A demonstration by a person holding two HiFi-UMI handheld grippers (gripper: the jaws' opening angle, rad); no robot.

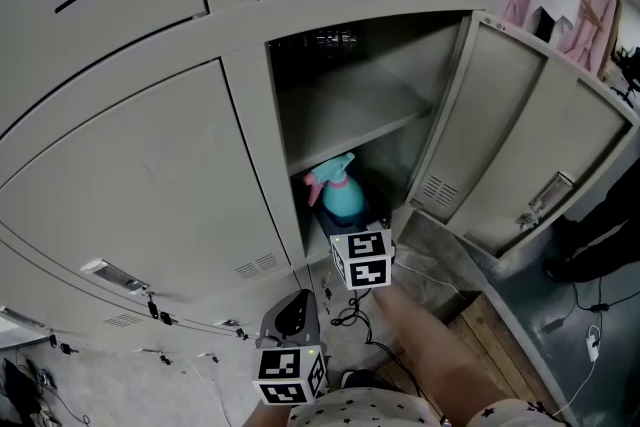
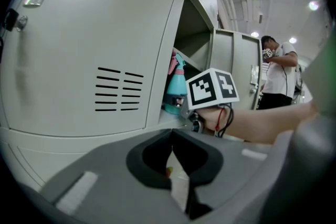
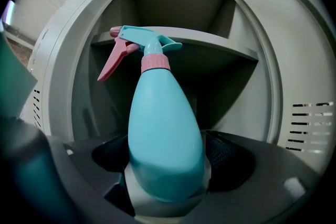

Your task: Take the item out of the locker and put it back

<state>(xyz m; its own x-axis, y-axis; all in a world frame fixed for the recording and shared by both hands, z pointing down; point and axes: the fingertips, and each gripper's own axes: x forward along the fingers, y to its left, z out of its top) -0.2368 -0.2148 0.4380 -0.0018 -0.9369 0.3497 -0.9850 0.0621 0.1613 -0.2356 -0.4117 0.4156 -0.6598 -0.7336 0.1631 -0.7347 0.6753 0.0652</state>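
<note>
One bottle (image 3: 165, 139) is the whole job: a teal sprayer with a pink trigger (image 3: 113, 63), upright in the locker's (image 1: 425, 105) lower bay, under the shelf (image 1: 350, 120) and close to the left edge of the opening, with the door (image 1: 520, 145) swung wide to the right. The right gripper (image 3: 166, 178) reaches in low, and its view shows the bottle's fat lower body filling the gap between the jaws. The dark pads (image 3: 227, 157) meet the body on both sides, so I take it as pinched there, though I cannot tell whether the base is standing on the locker floor or is lifted off it. The left gripper (image 2: 171, 157) hangs outside by the neighbouring closed door, jaws pressed together on nothing. The bottle looks like smooth moulded plastic, stiff enough to clamp but likely to dent under a hard squeeze, and slick. Its pear shape narrows upward, so a grip on the slope could let it slide down through the pads. The widest band, where the jaws now sit, seems the safest place. The wall is opaque, so the fill cannot be seen. It could be light, or sloshing and bottom-heavy. The spray head sits just below the shelf, so the trigger could catch if the bottle were raised before it is drawn out.
</note>
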